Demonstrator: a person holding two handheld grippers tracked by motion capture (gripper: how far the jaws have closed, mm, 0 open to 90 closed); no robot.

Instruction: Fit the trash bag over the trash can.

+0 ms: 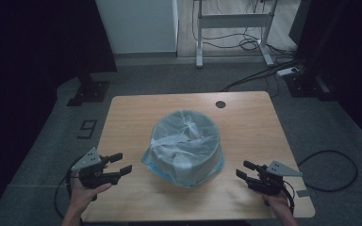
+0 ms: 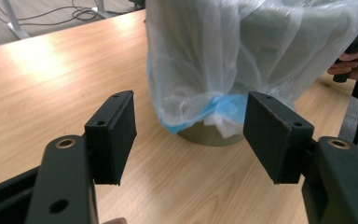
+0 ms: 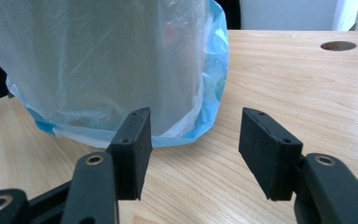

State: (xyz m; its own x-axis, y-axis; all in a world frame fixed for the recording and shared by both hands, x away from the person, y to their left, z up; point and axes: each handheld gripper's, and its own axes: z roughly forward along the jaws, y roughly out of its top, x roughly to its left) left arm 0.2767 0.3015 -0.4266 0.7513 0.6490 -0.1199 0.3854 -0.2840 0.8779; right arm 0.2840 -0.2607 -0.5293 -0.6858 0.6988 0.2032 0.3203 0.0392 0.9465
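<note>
Wooden desk carried a round bin lined with clear blue-edged plastic between the left gripper and right gripper, fingers wide and empty, seemingly poised to take its hem.

Your left gripper sat at about 7 o'clock in the high view, jaws apart with nothing between them, pointing toward 3 o'clock. Your left hand gripped it from below, forearm entering at 6. Your right gripper sat at 5 o'clock, jaws also apart and empty, pointing toward 10.
</note>
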